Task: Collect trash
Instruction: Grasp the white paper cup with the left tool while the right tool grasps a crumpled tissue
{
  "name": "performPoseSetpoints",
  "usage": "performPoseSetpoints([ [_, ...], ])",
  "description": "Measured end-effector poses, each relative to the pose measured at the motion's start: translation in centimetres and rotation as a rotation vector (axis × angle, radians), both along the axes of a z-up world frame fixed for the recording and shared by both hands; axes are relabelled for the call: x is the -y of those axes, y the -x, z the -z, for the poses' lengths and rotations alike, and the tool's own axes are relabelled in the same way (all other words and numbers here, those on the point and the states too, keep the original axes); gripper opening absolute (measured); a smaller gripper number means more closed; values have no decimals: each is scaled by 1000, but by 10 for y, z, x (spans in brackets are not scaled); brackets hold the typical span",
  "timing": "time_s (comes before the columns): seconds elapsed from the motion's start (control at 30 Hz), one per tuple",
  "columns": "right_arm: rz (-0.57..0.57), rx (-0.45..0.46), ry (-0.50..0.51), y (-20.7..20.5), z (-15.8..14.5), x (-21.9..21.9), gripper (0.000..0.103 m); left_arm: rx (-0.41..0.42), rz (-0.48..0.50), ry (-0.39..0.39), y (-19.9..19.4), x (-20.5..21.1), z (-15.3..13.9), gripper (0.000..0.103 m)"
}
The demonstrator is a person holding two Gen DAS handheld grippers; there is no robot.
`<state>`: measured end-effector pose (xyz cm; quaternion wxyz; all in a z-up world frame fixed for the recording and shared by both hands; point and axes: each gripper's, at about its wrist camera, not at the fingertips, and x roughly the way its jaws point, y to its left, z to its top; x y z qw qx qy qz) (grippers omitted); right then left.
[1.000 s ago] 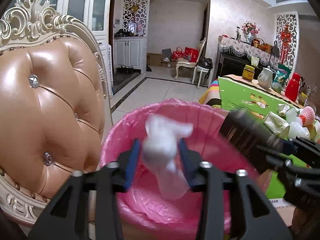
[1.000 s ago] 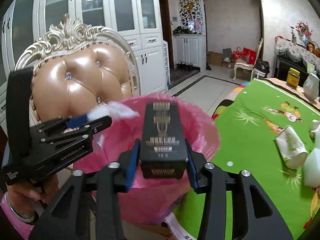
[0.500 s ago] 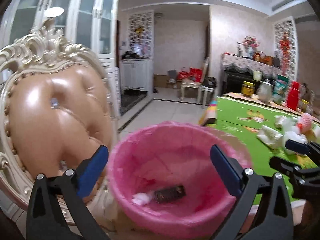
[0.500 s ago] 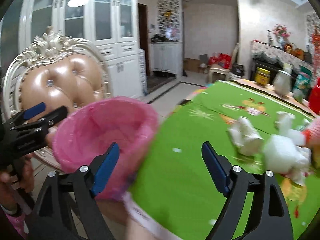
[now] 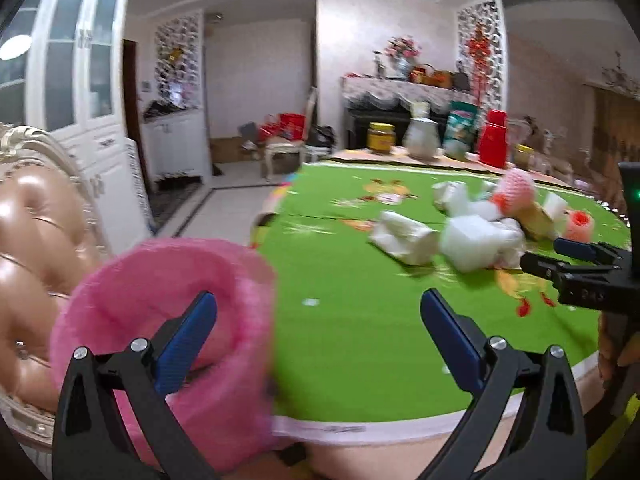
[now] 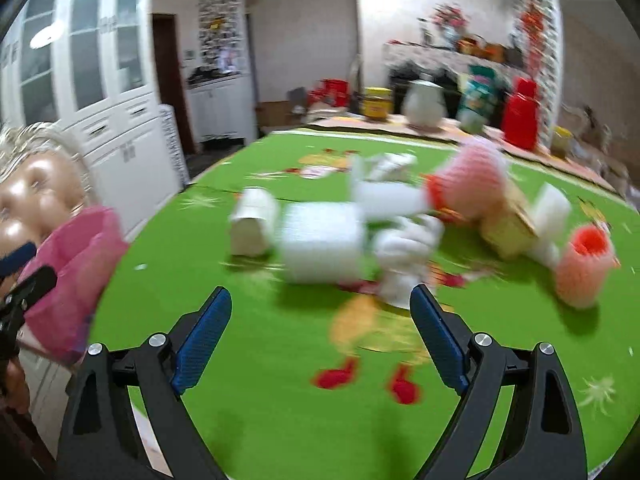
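A pile of trash lies on the green tablecloth (image 6: 280,380): a white foam block (image 6: 320,240), a crumpled white paper cup (image 6: 254,222), white tissue (image 6: 404,240), pink foam fruit nets (image 6: 584,268) and a tan carton (image 6: 506,228). The pile also shows in the left wrist view (image 5: 472,240). The pink-lined bin (image 5: 160,320) stands by the table edge at the left. My left gripper (image 5: 318,332) is open and empty, over the bin's rim and the table edge. My right gripper (image 6: 320,332) is open and empty, just short of the foam block.
A tan tufted chair (image 5: 36,248) stands behind the bin. Jars, a white pitcher (image 6: 424,106) and a red container (image 6: 520,112) line the table's far side. White cabinets (image 5: 80,92) stand at the left.
Both grippers opened and dropped the tissue and the dark box into the bin. Both then swung right, away from the bin, toward the trash pile on the table.
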<state>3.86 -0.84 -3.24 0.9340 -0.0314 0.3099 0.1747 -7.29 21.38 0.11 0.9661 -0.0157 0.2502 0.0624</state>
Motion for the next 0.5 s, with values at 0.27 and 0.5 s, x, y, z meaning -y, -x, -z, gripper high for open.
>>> performPoseSetpoints([
  [0.27, 105, -43, 17, -18, 12, 45, 85, -98, 74, 90, -63, 46, 11, 98],
  [0.5, 129, -103, 81, -63, 26, 40, 85, -153, -12, 140, -111, 50, 28, 98],
])
